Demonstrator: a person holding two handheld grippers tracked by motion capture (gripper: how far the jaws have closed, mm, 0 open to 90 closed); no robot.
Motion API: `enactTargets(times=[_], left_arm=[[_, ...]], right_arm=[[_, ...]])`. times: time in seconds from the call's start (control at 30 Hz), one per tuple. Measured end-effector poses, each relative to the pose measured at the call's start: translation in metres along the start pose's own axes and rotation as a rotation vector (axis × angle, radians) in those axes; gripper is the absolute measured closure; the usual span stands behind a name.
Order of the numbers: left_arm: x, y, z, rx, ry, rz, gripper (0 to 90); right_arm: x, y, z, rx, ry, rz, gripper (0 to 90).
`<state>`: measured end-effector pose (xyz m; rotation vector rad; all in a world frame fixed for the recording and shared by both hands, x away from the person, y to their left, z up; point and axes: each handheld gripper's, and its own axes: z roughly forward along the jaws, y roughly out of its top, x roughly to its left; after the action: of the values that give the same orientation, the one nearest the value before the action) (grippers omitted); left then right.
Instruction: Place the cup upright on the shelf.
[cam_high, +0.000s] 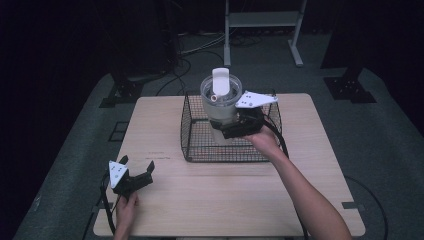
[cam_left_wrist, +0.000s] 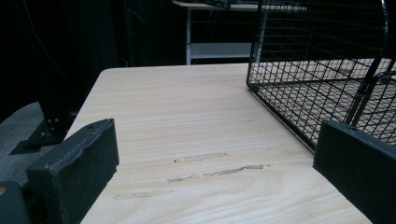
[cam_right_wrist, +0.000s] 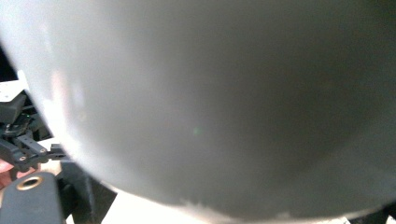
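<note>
Work in hand: a white lidded tumbler is being carried by the right gripper over a black wire basket on the wooden table.
Right gripper: closed around the tumbler's lower body, jaws on either side of it; in the right gripper view the pale grey wall of the cup sits hard against the camera, just ahead of the jaws.
Tumbler: upright, with a clear lid and a white flip tab on top; it appears to be raised, its top above the basket's rim, its base within the basket's outline. Whether the base touches the basket floor I cannot tell.
Left gripper: jaws spread wide, nothing between them; it rests low by the near left edge of the table, well apart from the tumbler.
Ahead of the left gripper: bare tabletop, then the basket's near corner up and to the right of its jaws.
Progress: the grasp looks done, and the cup is at the basket. I judge the transfer is midway, whether it is going in or coming out.
What is left: set the tumbler down squarely, open the jaws and draw the right gripper clear of the wire walls.
</note>
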<state>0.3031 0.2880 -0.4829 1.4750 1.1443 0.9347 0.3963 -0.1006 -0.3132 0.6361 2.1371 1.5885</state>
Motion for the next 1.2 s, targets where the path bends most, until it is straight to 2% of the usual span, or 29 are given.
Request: enactTargets(times=[0.27, 0.43, 0.6, 0.77, 0.97, 1.2], left_arm=[[-0.001, 0.000, 0.000, 0.001, 0.000, 0.008, 0.0], [0.000, 0.000, 0.000, -0.006, -0.004, -0.005, 0.0], [0.001, 0.000, 0.000, -0.003, -0.006, -0.001, 0.0], [0.001, 0.000, 0.000, -0.004, -0.008, -0.006, 0.0], [0.002, 0.000, -0.001, -0.006, -0.013, -0.011, 0.0], [0.001, 0.000, -0.001, -0.004, -0.013, -0.003, 0.0]], right_arm=[[-0.004, 0.008, 0.019, 0.008, 0.008, -0.004, 9.5], [-0.008, 0.012, 0.029, 0.009, 0.012, -0.001, 9.5], [-0.018, 0.014, 0.047, 0.000, 0.006, 0.004, 9.5], [-0.027, 0.014, 0.060, 0.013, -0.001, 0.017, 9.5], [-0.035, 0.008, 0.071, 0.012, 0.001, 0.037, 9.5], [-0.049, -0.008, 0.089, 0.032, 0.021, 0.081, 9.5]])
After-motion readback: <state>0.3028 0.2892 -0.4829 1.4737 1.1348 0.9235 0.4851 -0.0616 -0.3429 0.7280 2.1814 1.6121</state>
